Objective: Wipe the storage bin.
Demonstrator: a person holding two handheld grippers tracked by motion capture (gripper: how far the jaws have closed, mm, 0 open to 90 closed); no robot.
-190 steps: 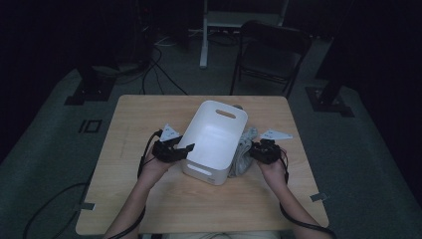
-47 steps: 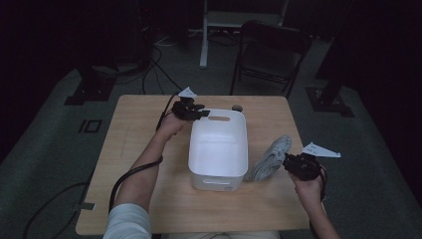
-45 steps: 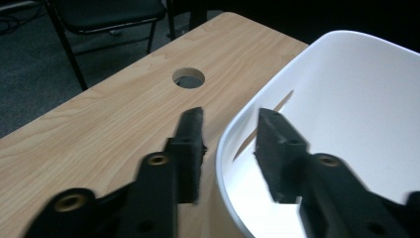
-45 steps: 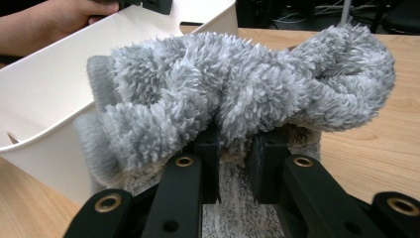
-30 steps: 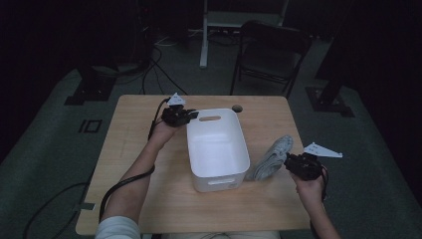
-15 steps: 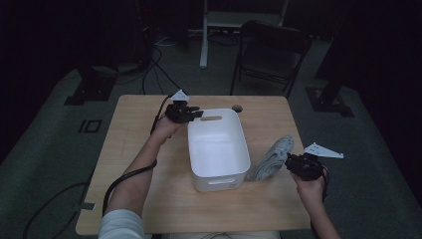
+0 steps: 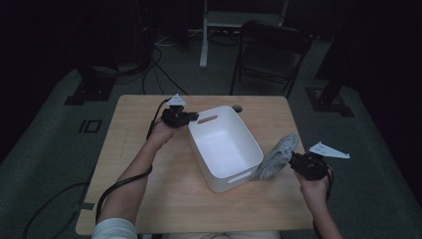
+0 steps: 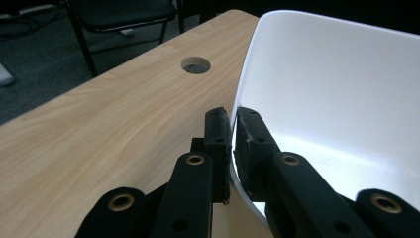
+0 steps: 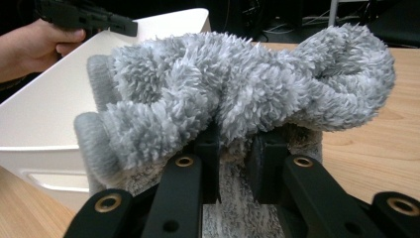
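Observation:
A white plastic bin lies askew on the middle of the wooden table. My left gripper is at the bin's far left corner. Its jaws have just been closing and are shut on the thin white rim, one pad on each side of my left gripper. A grey fluffy cloth leans against the bin's right side. My right gripper is shut on that cloth, which bunches over the jaws of my right gripper. Beyond it stands the bin's wall.
A round cable hole sits in the table near its far edge, just behind the bin, also in the left gripper view as the hole. A dark chair stands beyond the table. Cables trail off the left side.
The bin has turned a little, its near end swinging right toward the cloth. The left gripper shifted slightly at the far rim and closed on it. The right hand kept still.

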